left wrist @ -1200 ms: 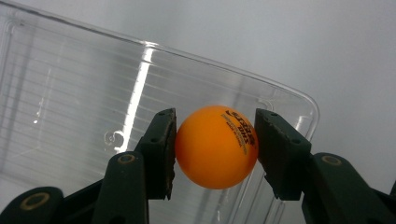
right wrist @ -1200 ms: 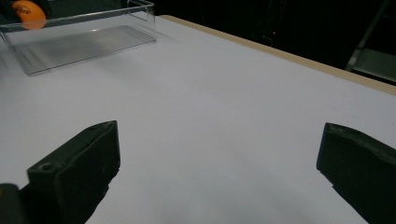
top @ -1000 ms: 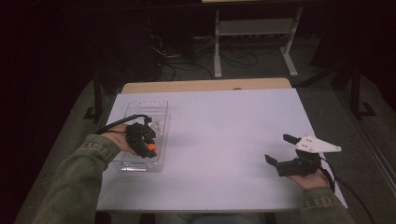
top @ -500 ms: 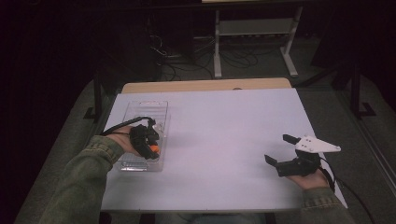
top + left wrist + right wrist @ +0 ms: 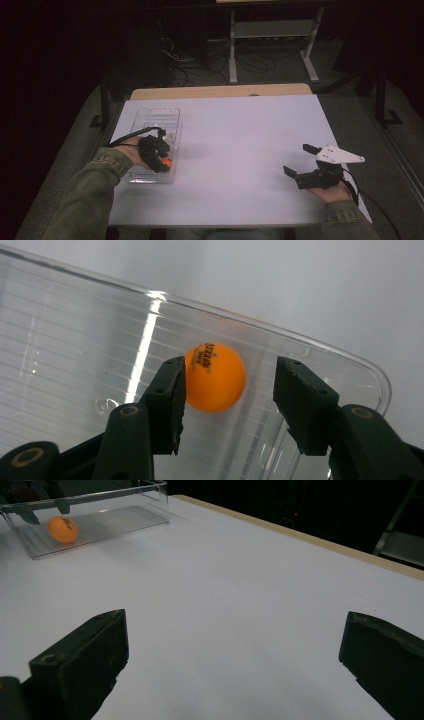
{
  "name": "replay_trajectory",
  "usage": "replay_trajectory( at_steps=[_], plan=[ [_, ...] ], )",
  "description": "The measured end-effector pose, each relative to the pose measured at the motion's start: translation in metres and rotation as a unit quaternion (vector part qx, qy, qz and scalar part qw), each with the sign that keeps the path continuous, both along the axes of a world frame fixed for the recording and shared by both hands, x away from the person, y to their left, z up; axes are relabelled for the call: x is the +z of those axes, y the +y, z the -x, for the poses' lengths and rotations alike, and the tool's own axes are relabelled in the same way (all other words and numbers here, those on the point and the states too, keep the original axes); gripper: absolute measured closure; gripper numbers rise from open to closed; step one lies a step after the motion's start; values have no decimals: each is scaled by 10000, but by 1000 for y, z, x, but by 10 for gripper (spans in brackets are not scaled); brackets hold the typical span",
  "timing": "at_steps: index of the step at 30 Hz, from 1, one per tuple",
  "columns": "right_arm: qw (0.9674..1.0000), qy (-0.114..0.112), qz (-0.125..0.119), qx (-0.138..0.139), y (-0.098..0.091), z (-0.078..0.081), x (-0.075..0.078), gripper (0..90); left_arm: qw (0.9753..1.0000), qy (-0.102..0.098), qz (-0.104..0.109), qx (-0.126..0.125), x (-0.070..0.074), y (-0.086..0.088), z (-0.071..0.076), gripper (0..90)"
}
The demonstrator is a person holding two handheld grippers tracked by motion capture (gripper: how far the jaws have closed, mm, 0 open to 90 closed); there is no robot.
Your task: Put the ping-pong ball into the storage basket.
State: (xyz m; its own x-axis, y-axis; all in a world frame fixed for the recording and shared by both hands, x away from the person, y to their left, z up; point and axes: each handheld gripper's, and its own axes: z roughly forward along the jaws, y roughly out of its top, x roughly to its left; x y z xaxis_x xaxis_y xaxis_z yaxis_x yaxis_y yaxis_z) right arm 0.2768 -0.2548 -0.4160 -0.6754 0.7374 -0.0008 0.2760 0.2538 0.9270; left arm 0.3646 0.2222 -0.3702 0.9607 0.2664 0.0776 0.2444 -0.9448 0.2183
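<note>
1. Dark room, white tabletop [image 5: 240,150], clear plastic tray [image 5: 152,120] at its left side.
2. Orange ball [image 5: 215,377]: smooth, round, glossy, small dark printed logo on top. It sits on the ribbed floor of the tray, near the tray's rounded corner.
3. Left claw [image 5: 227,390] is down in the tray, ball between its jaws. One pad touches the ball or sits just beside it; the other stands clear with a visible gap. So it is parted, not clamping.
4. Versus the earlier frames: the left claw's jaws have just been opening and the ball is loose between them. Hand position over the tray is unchanged.
5. Right claw [image 5: 306,160] rests at the tabletop's right side, jaws wide apart, nothing between them, same spot as before.
</note>
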Motion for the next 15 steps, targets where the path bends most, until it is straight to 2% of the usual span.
replay_trajectory(
  at_steps=[7,12,15],
  plan=[
    [10000,5,3,-3,0,0,0,0,9998,-68,98,172,8,7,0,418],
    [10000,16,13,-9,0,0,0,0,9993,-114,194,308,14,11,0,338],
    [10000,14,8,-16,0,0,0,0,9988,-132,240,396,18,12,1,332]
  ],
)
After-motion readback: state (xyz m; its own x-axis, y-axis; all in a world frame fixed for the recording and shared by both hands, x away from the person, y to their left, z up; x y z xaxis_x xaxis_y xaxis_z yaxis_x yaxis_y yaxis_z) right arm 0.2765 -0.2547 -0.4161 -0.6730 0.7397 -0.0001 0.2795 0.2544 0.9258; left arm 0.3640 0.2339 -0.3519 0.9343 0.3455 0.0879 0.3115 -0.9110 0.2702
